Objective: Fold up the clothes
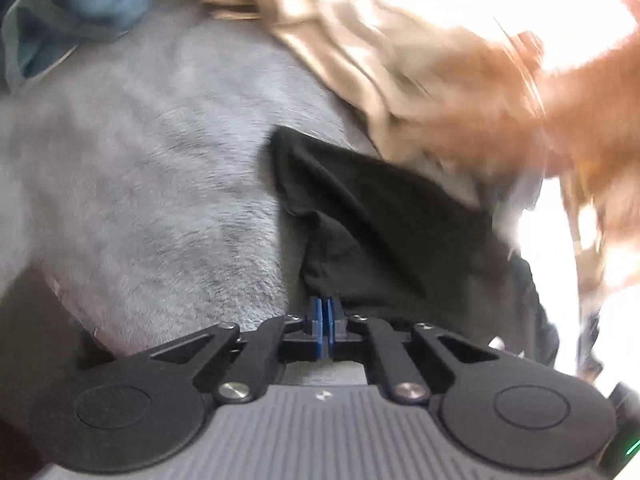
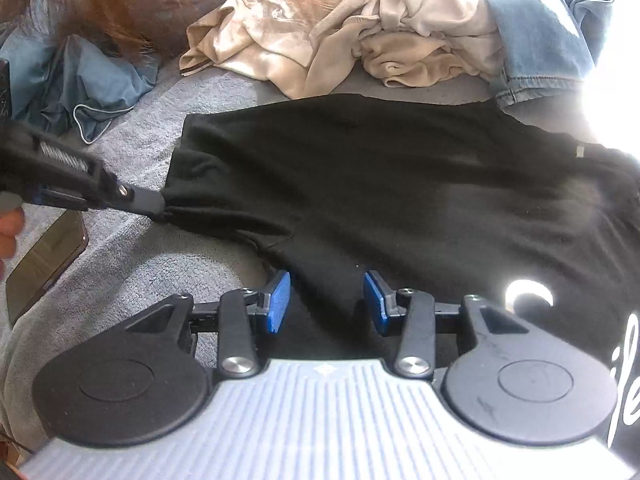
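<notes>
Clamped tight, the left gripper (image 1: 327, 312) has its blue pads pressed together on the edge of a black garment (image 1: 384, 224); the right wrist view shows its tip (image 2: 154, 204) pinching a bunched sleeve end of that garment (image 2: 380, 176), the cloth gathered into small folds at the bite. No earlier picture is given, so only this pinched state can be told. The right gripper (image 2: 326, 300) stands with its jaws apart, the blue pads (image 2: 278, 300) on either side of the lower hem area of the black garment, which lies beneath them; whether the pads touch the cloth cannot be told. The garment is spread fairly flat across a grey fleece blanket (image 2: 168, 256), with white lettering (image 2: 626, 368) at its right edge. Beyond it lies a heap of cream clothes (image 2: 360, 28), with blue denim (image 2: 540, 48) to its right and a blue-grey cloth (image 2: 92, 88) to its left. A dark phone (image 2: 48, 256) rests on the blanket near the left gripper. Reddish hair (image 2: 132, 4) hangs into the top left, blurred in the left wrist view.
</notes>
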`<action>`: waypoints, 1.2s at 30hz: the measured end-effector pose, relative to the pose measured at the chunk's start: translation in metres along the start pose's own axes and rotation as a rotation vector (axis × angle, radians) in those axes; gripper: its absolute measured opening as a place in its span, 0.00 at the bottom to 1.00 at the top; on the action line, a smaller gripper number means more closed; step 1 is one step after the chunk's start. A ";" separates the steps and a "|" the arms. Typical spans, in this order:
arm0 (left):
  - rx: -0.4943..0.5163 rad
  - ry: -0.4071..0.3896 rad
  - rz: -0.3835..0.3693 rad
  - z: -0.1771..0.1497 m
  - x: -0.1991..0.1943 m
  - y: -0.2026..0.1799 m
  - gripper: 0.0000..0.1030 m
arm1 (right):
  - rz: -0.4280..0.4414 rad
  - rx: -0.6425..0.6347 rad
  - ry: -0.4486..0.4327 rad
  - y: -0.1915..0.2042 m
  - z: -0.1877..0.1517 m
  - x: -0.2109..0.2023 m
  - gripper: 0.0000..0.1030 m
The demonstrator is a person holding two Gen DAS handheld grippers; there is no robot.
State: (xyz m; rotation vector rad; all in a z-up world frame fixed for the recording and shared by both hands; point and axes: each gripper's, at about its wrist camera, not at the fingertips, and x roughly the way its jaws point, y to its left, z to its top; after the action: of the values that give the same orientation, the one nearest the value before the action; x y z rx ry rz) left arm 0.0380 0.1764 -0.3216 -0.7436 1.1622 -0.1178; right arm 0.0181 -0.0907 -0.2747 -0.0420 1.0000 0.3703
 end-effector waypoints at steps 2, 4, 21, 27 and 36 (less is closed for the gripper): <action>-0.086 0.003 -0.006 0.007 -0.003 0.010 0.02 | 0.000 -0.002 0.001 0.000 0.000 0.001 0.39; -0.136 0.017 0.005 0.013 -0.001 0.017 0.02 | -0.001 -0.010 0.001 0.001 0.000 0.002 0.39; 0.088 0.050 0.121 0.010 0.006 -0.015 0.27 | 0.114 -0.188 -0.029 0.036 0.019 0.019 0.39; 0.037 0.058 0.107 0.003 0.012 -0.011 0.33 | 0.182 -0.036 -0.062 0.013 0.065 0.020 0.39; 0.070 -0.026 0.169 -0.014 0.022 -0.011 0.05 | 0.331 -0.072 0.031 0.072 0.117 0.075 0.40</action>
State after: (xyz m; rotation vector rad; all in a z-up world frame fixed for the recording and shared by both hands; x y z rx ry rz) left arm 0.0386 0.1512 -0.3353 -0.5810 1.1853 -0.0070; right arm 0.1260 0.0221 -0.2631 0.0538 1.0248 0.7101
